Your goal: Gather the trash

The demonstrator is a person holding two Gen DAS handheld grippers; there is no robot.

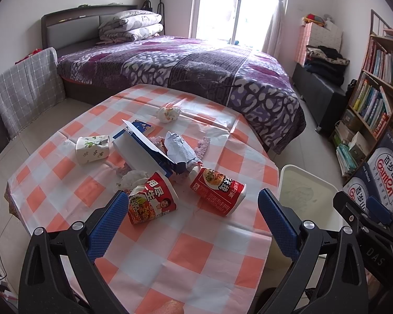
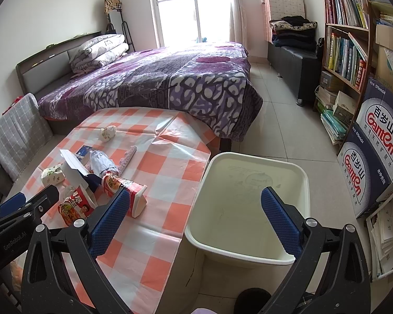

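Observation:
Trash lies on the checkered tablecloth [image 1: 186, 256]. There are two red noodle cups on their sides [image 1: 152, 198] [image 1: 217, 191], an open blue and white box [image 1: 141, 149], a leaf-print paper cup [image 1: 91, 149], a crumpled wrapper [image 1: 180, 149], a tissue [image 1: 133, 178] and a paper ball [image 1: 167, 113]. My left gripper [image 1: 191, 222] is open just short of the noodle cups, its left pad beside the nearer one, holding nothing. My right gripper [image 2: 195, 219] is open over the near rim of the white bin [image 2: 259, 157], which looks empty inside.
The bin stands on the floor against the table's right edge. A bed with a purple cover [image 2: 170, 78] lies beyond the table. A bookshelf [image 2: 348, 39] and stacked water cartons [image 2: 374, 151] line the right wall, with tiled floor between.

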